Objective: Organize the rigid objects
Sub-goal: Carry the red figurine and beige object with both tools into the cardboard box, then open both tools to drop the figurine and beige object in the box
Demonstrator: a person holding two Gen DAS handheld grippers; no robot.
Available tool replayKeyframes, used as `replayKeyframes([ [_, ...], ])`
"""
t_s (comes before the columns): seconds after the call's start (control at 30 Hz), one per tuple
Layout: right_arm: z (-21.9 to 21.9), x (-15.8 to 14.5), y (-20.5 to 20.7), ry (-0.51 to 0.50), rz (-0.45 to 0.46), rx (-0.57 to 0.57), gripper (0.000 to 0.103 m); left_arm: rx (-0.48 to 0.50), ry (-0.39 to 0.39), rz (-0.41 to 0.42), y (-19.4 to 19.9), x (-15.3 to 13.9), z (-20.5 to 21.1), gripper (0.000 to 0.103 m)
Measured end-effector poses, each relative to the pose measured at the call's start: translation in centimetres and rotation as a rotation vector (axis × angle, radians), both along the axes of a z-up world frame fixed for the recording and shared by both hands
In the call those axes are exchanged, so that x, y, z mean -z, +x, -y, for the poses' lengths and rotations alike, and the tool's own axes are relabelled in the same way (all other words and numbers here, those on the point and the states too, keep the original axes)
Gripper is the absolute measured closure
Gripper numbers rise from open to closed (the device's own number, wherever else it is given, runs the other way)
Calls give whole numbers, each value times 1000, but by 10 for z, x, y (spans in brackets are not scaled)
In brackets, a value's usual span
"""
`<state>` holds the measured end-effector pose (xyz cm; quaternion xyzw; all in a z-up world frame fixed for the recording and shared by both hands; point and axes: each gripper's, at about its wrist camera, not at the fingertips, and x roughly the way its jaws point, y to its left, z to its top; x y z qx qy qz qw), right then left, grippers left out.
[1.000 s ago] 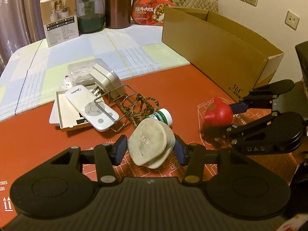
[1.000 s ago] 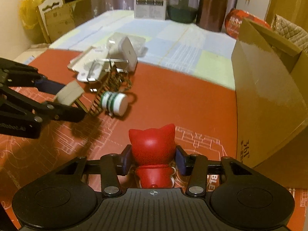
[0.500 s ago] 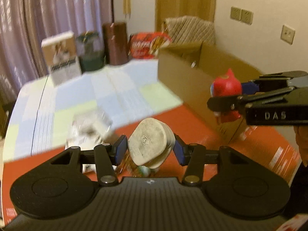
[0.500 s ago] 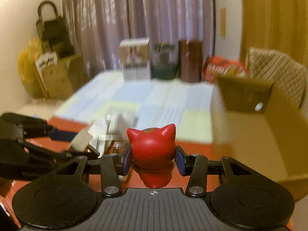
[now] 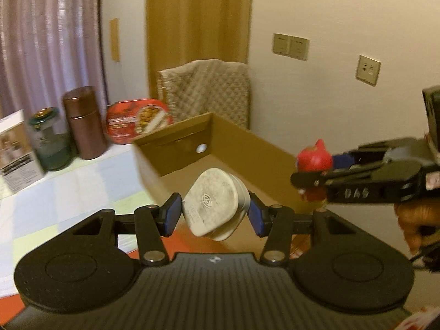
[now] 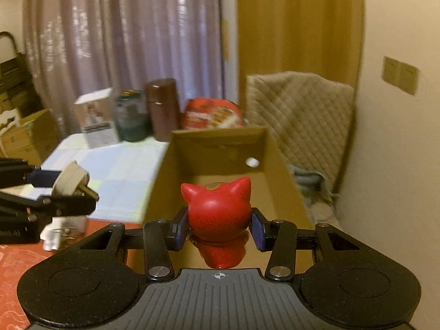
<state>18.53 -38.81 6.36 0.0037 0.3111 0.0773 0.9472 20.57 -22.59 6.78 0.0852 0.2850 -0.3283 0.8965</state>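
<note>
My left gripper (image 5: 214,214) is shut on a worn white power plug (image 5: 214,203), held in the air at the near left edge of the open cardboard box (image 5: 247,143). From the right wrist view the plug (image 6: 70,181) shows its brass prongs, at the left. My right gripper (image 6: 218,227) is shut on a red cat-eared figurine (image 6: 217,209) and hangs over the near end of the box (image 6: 217,143). The left wrist view shows that figurine (image 5: 313,162) at the right, above the box's right wall. The box floor that shows is bare.
Behind the box stand a brown canister (image 5: 82,123), a green glass jar (image 5: 49,143), a white carton (image 5: 16,154) and a red food pack (image 5: 137,121). A quilted chair (image 6: 299,115) sits by the wall. A person's hand (image 5: 415,225) holds the right gripper.
Both grippers have lifted off the red mat with the plug and the figurine and swung toward the cardboard box. The pile of objects on the mat has dropped out of view.
</note>
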Motion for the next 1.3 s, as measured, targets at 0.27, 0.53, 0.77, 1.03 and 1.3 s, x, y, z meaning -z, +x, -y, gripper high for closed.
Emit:
replayKeyframes([
  [0.27, 40, 21, 8, 56, -39, 28, 60, 61, 52, -35, 14, 27, 49, 56],
  [0.53, 49, 36, 18, 72, -66, 15, 60, 57, 92, -66, 23, 48, 56, 54],
  [0.77, 47, 39, 22, 80, -75, 18, 60, 8, 51, -15, 21, 35, 38, 36],
  [1.03, 45, 40, 21, 74, -71, 19, 60, -75, 8, -14, 18, 24, 0, 36],
  [1.3, 40, 42, 20, 86, -72, 25, 58, -102, 3, -18, 8, 26, -23, 36],
])
